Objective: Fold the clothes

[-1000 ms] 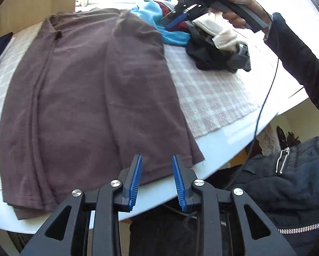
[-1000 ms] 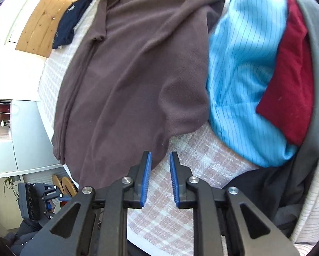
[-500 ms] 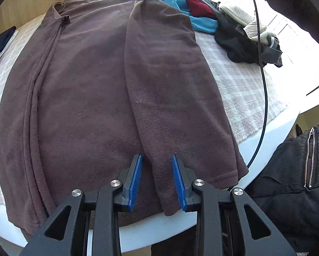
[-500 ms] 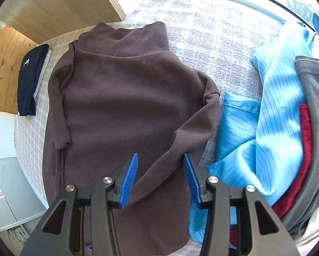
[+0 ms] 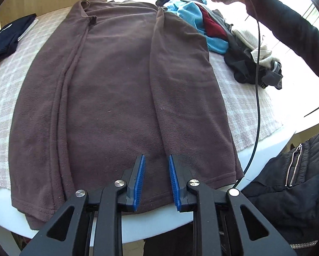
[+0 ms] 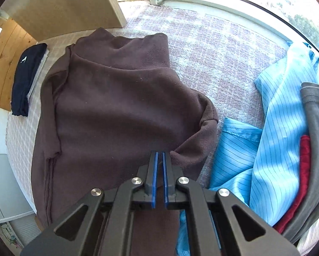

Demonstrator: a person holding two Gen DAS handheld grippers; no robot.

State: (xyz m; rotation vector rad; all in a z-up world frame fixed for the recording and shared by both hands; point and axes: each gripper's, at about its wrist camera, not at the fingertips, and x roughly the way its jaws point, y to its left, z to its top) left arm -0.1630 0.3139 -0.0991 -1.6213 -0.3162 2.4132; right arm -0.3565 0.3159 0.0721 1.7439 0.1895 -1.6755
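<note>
Evidently to fold its side inward, the right gripper (image 6: 159, 157) seems pinched shut on the brown fleece (image 5: 116, 89) shoulder while the left gripper (image 5: 156, 166), jaws closing, straddles the hem.

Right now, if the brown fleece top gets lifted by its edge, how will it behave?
The brown fleece top probably droops limply: it lies flat with soft creases. Its matte nap likely grips the blue ribbed pads. The folded-in sleeve may slide open.

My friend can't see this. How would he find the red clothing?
Start at the big brown fleece top spread across the checked tablecloth. Beside its far shoulder lies a heap of unfolded clothes; the red garment is tucked there between the bright blue striped shirt and a grey garment. It's the only red thing.
</note>
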